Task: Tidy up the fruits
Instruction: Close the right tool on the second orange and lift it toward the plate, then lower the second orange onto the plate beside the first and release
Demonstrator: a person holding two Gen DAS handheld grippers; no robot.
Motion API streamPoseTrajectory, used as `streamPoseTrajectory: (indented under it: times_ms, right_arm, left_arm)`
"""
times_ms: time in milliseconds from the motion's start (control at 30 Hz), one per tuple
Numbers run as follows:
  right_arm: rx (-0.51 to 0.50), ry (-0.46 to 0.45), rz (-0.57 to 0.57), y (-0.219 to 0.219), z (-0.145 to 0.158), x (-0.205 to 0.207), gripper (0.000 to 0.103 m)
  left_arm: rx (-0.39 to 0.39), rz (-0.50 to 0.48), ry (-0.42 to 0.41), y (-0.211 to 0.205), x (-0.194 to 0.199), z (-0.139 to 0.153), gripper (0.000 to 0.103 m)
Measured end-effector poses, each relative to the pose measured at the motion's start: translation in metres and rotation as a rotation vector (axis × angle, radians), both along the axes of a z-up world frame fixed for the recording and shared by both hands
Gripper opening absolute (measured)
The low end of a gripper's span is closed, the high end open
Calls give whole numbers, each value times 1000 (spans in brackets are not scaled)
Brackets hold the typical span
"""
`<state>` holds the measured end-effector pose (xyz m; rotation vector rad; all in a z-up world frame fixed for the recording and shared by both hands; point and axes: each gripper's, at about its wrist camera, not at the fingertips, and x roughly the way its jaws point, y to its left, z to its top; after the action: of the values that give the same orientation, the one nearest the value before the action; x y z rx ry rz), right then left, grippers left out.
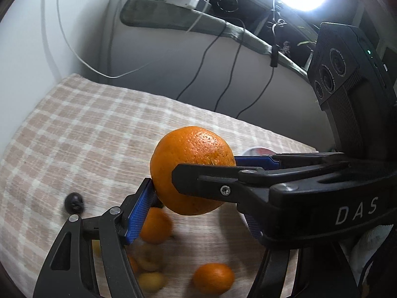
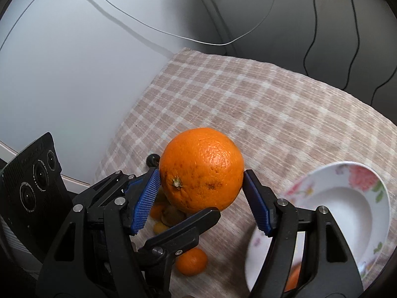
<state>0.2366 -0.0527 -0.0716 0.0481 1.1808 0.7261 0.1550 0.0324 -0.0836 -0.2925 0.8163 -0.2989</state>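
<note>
Currently the work area is a surface (image 2: 273,104) covered with a beige checked cloth. A floral soup plate (image 2: 347,211) stands at its right side and is judged to be the collection point. Something orange shows in the plate behind the gripper frame, too hidden to identify.

The right gripper (image 2: 202,198) reaches in along the surface. Its blue pads (image 2: 146,198) flank a large orange (image 2: 201,168), which is held in the air above the cloth, clear of the plate. The left pad presses the peel and the right pad appears to touch it, so this gripper is judged clamped on the fruit.

The left gripper (image 1: 198,203) meets it crosswise. One of its pads touches the lower side of the orange; the other stands well away, so its jaws are apart. One finger passes under the fruit, apparently as support during a transfer between grippers.

Below, smaller fruits lie loose and close together on the cloth: two mandarins (image 1: 213,278) and several yellowish fruits (image 1: 151,281), blurred. These are judged not yet sorted.

A small dark round item (image 1: 74,202) lies apart to the left; its kind cannot be told
</note>
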Motion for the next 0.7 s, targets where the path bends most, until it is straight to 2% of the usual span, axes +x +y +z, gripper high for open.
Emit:
streamPoseTrajectory:
  times_ms: [700]
  right_arm:
    - [-19, -20, -43, -56, 5, -3, 71]
  left_arm:
    - [4, -80, 6, -48, 2, 3, 68]
